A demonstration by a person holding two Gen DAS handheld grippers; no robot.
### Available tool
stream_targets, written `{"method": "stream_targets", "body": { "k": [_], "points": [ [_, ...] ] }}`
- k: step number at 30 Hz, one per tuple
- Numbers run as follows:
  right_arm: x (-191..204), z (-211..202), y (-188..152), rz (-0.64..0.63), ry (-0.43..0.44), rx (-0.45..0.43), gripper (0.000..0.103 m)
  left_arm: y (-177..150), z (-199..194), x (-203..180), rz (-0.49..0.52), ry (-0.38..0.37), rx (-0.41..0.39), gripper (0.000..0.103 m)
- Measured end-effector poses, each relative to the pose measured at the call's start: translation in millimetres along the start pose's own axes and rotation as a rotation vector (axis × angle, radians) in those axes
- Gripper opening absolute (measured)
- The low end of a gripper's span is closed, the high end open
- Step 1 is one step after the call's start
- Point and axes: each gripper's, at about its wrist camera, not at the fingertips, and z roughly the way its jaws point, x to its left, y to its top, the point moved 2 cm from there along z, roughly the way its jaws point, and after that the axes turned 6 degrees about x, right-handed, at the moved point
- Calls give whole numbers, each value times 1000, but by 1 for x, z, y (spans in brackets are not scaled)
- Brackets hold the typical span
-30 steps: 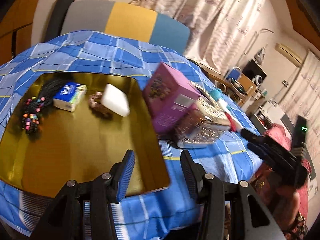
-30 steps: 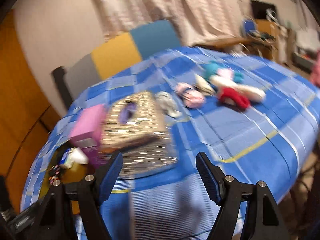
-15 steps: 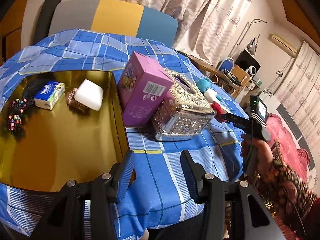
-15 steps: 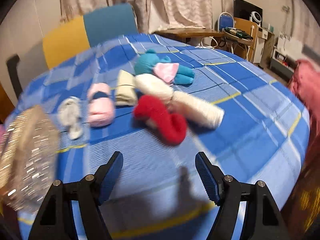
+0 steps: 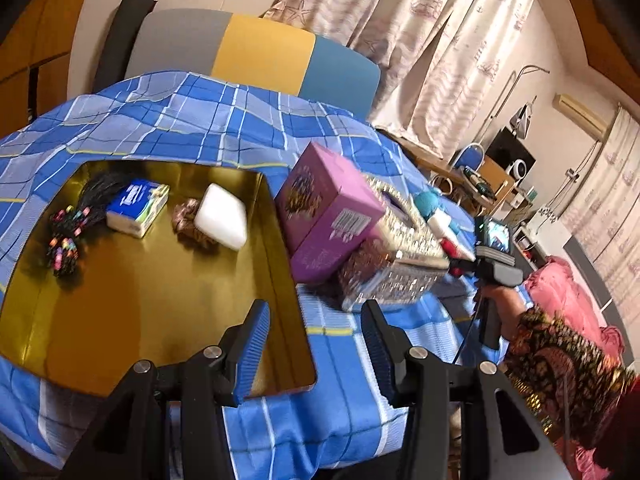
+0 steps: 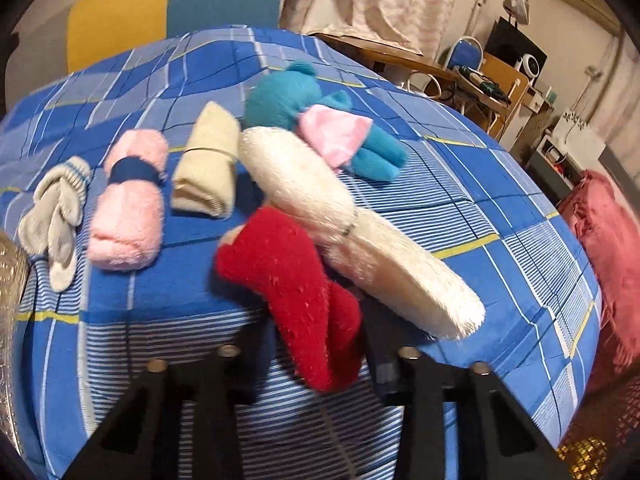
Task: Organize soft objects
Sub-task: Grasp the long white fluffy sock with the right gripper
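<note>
A red plush piece (image 6: 288,276) lies on the blue checked cloth among a long cream roll (image 6: 360,248), a teal bear (image 6: 292,100), a beige roll (image 6: 208,164), a pink fluffy roll (image 6: 128,204) and grey socks (image 6: 56,216). My right gripper (image 6: 316,356) is closing, its jaws pressing the near end of the red plush piece. My left gripper (image 5: 316,344) hangs open and holds nothing, above the near right corner of the gold tray (image 5: 140,300). In the tray lie a white sponge (image 5: 220,220), a scrunchie (image 5: 188,224), a tissue pack (image 5: 138,208) and beaded braids (image 5: 68,232).
A purple box (image 5: 328,216) leans on a silver tissue box (image 5: 392,264) right of the tray. A person's patterned sleeve (image 5: 560,364) reaches in from the right. A grey, yellow and blue chair back (image 5: 256,48) stands behind the table. A pink cushion (image 6: 608,248) sits past the right edge.
My right gripper swung right from the silver box to the soft pile, dropped, and shut on the red plush piece. The left gripper stayed open and its view shifted only a little.
</note>
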Motion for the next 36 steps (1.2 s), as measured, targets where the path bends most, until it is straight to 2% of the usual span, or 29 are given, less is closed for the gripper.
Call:
{"method": "stream_targets", "body": {
  "k": [3,7,10,12,14,16,17,18,20,22,25,29,32,35,36],
  "points": [
    [20,-11,-5,-44,31,4,28,10,1,-5,5,-28,-11,48],
    [38,-27,-18,-42,125,19,29,12,4,-11,18,-67,-21,48],
    [41,-40,-27,-15,234,36,46,9,10,-14,25,-89,6,48],
    [35,-52,-32,-6,300,15,47,6,14,-16,26,-90,14,48],
    [21,-66,-32,-2,321,-29,48,1,18,-18,28,-102,27,48],
    [0,-76,-29,18,316,-84,50,-5,24,-23,34,-107,40,48],
    [-11,-79,-25,22,295,-106,56,-8,27,-26,37,-107,46,48],
    [-20,-78,-19,11,262,-120,59,-9,30,-31,39,-112,53,48],
    [-34,-72,-4,-22,195,-134,60,-11,36,-39,48,-120,69,48],
    [-44,-60,15,-35,185,-117,62,-11,41,-51,71,-110,78,48],
    [-39,-33,41,-72,195,-46,68,-11,44,-68,118,-110,85,48],
    [-21,-4,58,-157,171,30,68,-10,43,-68,100,-128,101,48],
    [-8,14,59,-237,61,64,67,-7,40,-63,97,-134,93,48],
    [-1,22,52,-265,39,88,61,-6,43,-63,116,-130,97,48],
    [0,21,49,-279,14,77,54,-6,45,-63,116,-136,106,48]
  ]
}}
